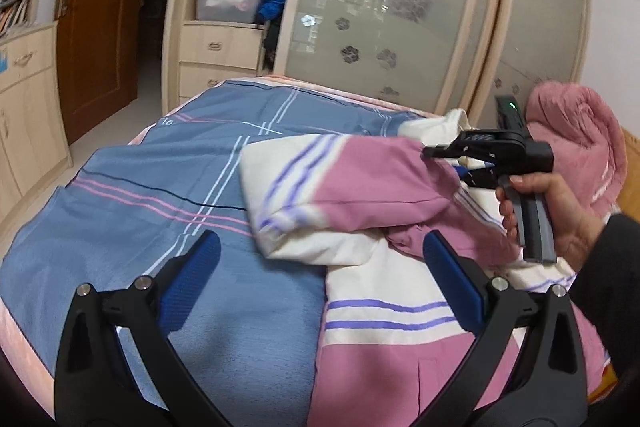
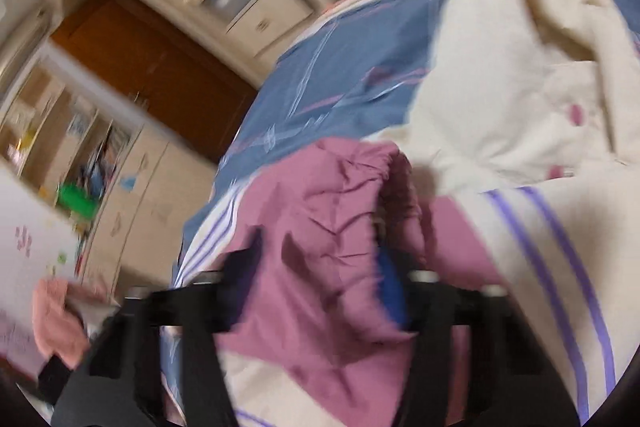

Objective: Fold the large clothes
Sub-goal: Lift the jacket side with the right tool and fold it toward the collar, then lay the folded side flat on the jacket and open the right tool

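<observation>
Across the bed, spread over its blue striped cover from the centre to the lower right of the left wrist view, lies the jacket, padded, cream and pink with purple stripes. One sleeve is folded across toward the frame's middle. The right gripper is clamped on the sleeve's pink cuff, cloth bunched between its blue pads. The left gripper hangs open above the jacket's edge, holding nothing. By its look the garment is soft, puffy and light, probably with a slick shell; it should sag and slide rather than keep a crease. Gathered cuffs, hem corners and shoulder seams seem the firmest places to pinch; a single layer of shell might slip free.
</observation>
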Motion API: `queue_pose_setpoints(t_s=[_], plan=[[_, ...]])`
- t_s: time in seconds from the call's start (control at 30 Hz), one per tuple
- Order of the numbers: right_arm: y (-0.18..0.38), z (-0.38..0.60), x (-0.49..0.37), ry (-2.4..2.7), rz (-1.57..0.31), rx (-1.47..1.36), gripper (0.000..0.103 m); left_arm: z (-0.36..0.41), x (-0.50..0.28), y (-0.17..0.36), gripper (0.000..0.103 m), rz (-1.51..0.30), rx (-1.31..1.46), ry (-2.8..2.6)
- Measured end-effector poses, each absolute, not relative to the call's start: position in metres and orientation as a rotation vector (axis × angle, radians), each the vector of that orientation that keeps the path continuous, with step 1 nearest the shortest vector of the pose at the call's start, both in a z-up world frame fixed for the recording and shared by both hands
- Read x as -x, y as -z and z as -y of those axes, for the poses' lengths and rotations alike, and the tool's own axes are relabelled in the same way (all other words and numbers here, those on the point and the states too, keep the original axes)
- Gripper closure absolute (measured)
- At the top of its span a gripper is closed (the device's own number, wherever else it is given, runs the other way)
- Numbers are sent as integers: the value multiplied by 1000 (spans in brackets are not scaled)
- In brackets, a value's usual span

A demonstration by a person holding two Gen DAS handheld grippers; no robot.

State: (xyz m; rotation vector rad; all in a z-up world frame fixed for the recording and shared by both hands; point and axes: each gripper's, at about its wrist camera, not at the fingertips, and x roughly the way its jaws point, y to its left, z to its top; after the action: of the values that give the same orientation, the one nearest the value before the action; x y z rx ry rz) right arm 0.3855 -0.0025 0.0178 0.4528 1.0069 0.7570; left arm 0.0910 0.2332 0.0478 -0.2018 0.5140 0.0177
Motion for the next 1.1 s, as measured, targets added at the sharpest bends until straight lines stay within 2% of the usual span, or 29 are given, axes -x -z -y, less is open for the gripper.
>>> queue_pose_setpoints(t_s=[0.1, 0.33, 0.73, 0.87, 1.0, 1.1], plan=[[-16, 5, -379, -771, -1002, -472, 92, -225, -92, -48, 2, -519, 193, 30], [-50, 34, -357, -766, -908, -494, 93, -194, -88, -48, 2, -524, 121, 148], [-100, 189, -321, -548, -743, -535, 94, -153, -83, -46, 2, -526, 15, 254], [-89, 259, -314, -401, -734, -576, 94, -146, -87, -44, 2, -535, -9, 277], [-54, 307, -307, -291, -778, -612, 94, -137, -88, -41, 2, -549, -16, 304], [-18, 328, -299, -222, -814, -642, 99, -131, -89, -38, 2, -558, -15, 319]])
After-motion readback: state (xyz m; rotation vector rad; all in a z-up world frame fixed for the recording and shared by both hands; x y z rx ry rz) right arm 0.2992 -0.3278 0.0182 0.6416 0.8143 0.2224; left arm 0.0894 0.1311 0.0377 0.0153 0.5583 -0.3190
